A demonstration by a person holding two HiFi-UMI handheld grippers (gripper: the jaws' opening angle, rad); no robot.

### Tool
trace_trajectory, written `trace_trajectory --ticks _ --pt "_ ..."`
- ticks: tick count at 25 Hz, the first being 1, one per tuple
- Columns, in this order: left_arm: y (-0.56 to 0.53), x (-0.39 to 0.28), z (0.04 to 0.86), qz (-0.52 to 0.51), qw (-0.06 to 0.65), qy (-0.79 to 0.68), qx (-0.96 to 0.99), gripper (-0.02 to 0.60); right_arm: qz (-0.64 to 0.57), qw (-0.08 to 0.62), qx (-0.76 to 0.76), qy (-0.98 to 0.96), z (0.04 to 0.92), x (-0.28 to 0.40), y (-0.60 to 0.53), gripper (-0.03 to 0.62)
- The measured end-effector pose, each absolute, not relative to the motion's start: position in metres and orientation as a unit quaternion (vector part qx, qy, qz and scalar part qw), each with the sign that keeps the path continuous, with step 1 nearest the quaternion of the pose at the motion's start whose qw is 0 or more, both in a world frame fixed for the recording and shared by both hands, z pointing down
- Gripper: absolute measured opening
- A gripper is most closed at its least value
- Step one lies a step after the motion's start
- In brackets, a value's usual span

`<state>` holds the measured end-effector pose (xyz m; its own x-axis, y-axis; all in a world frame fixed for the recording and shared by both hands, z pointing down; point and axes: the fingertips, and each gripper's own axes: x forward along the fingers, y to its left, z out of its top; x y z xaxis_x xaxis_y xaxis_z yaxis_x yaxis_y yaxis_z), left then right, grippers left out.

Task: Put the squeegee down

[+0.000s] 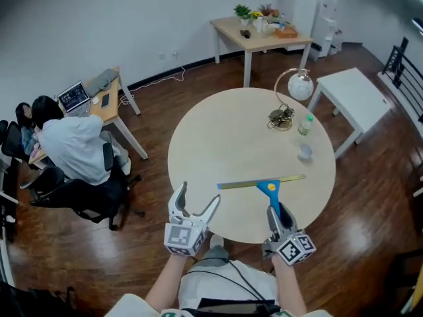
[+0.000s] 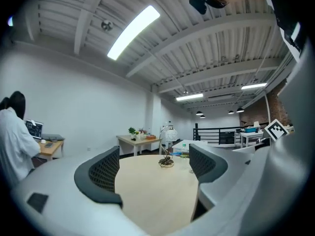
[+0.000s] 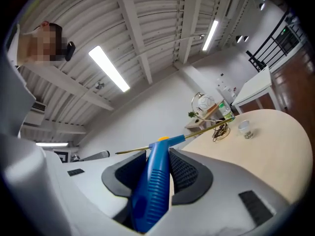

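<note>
The squeegee point(image 1: 263, 183) has a blue handle and a long brass-coloured blade; it hangs over the near part of the round table point(image 1: 225, 150). My right gripper point(image 1: 276, 211) is shut on the blue handle point(image 3: 152, 186), with the blade point(image 3: 197, 132) stretching crosswise past the fingertips. My left gripper point(image 1: 195, 199) stands open at the table's near edge with nothing between its jaws; in the left gripper view point(image 2: 155, 168) only bare tabletop shows through the gap.
On the far right of the table stand a wire lamp point(image 1: 289, 98), a small bottle point(image 1: 305, 125) and a glass point(image 1: 305, 152). A person sits at a desk point(image 1: 106, 101) on the left. A white bench point(image 1: 353, 98) and a side table point(image 1: 261, 35) stand behind.
</note>
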<state>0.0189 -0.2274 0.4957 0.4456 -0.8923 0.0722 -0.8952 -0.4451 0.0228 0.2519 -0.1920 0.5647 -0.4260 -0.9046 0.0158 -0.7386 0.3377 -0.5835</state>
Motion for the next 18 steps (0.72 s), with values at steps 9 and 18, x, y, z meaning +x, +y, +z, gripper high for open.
trace_trajectory --ticks 9,18 --pt "-0.321 0.027 0.528 0.041 0.043 -0.473 0.879 0.422 -0.296 0.090 -0.561 0.768 0.642 0.257 -0.298 0.167" --pt "-0.354 0.055 0.543 0.074 0.050 -0.499 0.862 0.422 -0.303 -0.033 -0.523 0.796 0.714 0.258 -0.447 0.167"
